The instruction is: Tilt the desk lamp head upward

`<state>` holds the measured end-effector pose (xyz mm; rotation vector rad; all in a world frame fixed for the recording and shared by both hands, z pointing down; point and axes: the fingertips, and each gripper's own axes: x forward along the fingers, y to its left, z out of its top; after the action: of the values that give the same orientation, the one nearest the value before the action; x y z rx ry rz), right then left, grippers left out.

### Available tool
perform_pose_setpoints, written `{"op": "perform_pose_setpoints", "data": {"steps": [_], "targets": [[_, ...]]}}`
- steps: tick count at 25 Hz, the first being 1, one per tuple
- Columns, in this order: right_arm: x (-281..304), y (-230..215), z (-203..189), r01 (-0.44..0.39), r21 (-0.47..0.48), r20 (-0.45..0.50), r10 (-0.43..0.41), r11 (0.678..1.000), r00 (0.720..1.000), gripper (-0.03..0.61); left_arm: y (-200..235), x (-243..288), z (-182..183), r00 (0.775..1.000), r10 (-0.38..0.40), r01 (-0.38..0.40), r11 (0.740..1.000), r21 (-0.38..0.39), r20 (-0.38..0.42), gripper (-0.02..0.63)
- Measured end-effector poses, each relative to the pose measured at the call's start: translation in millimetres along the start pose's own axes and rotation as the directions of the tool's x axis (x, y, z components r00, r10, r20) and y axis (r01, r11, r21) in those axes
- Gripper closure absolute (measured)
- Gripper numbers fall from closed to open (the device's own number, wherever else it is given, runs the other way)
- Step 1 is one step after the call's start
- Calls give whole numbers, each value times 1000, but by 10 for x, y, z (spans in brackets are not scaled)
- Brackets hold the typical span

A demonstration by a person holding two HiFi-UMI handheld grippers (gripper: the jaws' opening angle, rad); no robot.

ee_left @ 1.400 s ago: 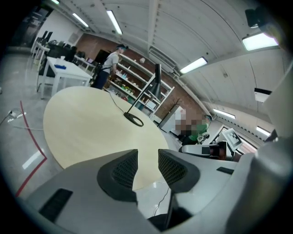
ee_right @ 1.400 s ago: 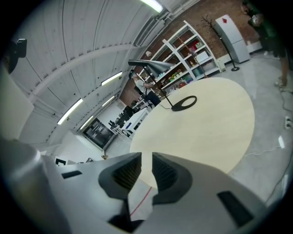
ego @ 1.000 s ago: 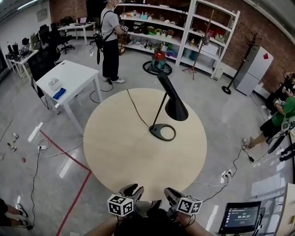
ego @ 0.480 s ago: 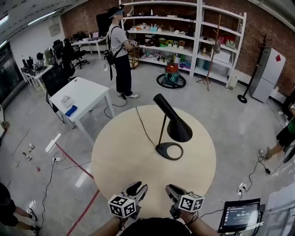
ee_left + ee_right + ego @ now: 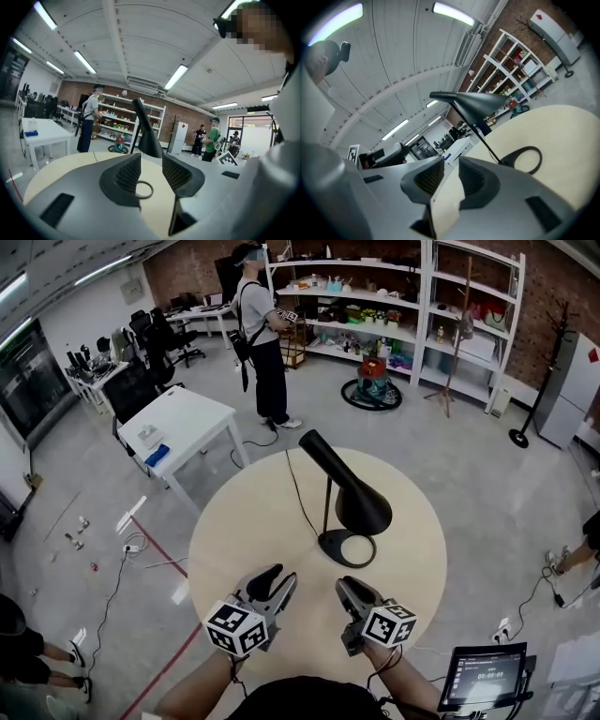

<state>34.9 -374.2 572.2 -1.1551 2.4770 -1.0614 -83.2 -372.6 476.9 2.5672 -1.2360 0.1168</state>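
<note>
A black desk lamp stands on the round pale table [image 5: 246, 526], with a ring base [image 5: 348, 548] and a cone head [image 5: 356, 498] that slants down to the right. My left gripper [image 5: 278, 577] hovers over the table's near side, left of the base, open and holding nothing. My right gripper [image 5: 347, 585] hovers beside it, just short of the base, its jaws a narrow gap apart and empty. In the left gripper view the lamp head [image 5: 148, 136] rises beyond the gripper [image 5: 151, 171]. The right gripper view shows the lamp head [image 5: 474, 103] and base [image 5: 526, 160] past the gripper [image 5: 451, 176].
The lamp's cable [image 5: 299, 495] runs across the table toward the far edge. A white table [image 5: 178, 423] stands at the left, a person [image 5: 267, 352] stands by the shelves [image 5: 394, 296], and a screen [image 5: 483, 676] sits at the lower right.
Both grippers have moved forward and upward from the table's near edge toward the lamp base. The lamp has not moved and its head keeps the same slant.
</note>
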Motion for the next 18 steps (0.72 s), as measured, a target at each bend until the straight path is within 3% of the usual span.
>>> {"op": "perform_pose_setpoints", "data": {"steps": [3, 6, 11, 18], "targets": [[88, -36, 216, -41, -23, 36, 42, 999, 998, 503, -28, 119, 356, 999, 6, -10, 995, 100, 44, 469], [134, -109, 417, -59, 31, 83, 56, 998, 995, 465, -24, 217, 713, 996, 10, -26, 985, 173, 91, 469], [194, -209, 593, -46, 180, 146, 19, 983, 989, 445, 50, 429, 1165, 992, -14, -17, 969, 246, 124, 469], [288, -312, 643, 5, 169, 217, -42, 986, 975, 347, 265, 656, 1751, 977, -27, -55, 927, 370, 212, 468]]}}
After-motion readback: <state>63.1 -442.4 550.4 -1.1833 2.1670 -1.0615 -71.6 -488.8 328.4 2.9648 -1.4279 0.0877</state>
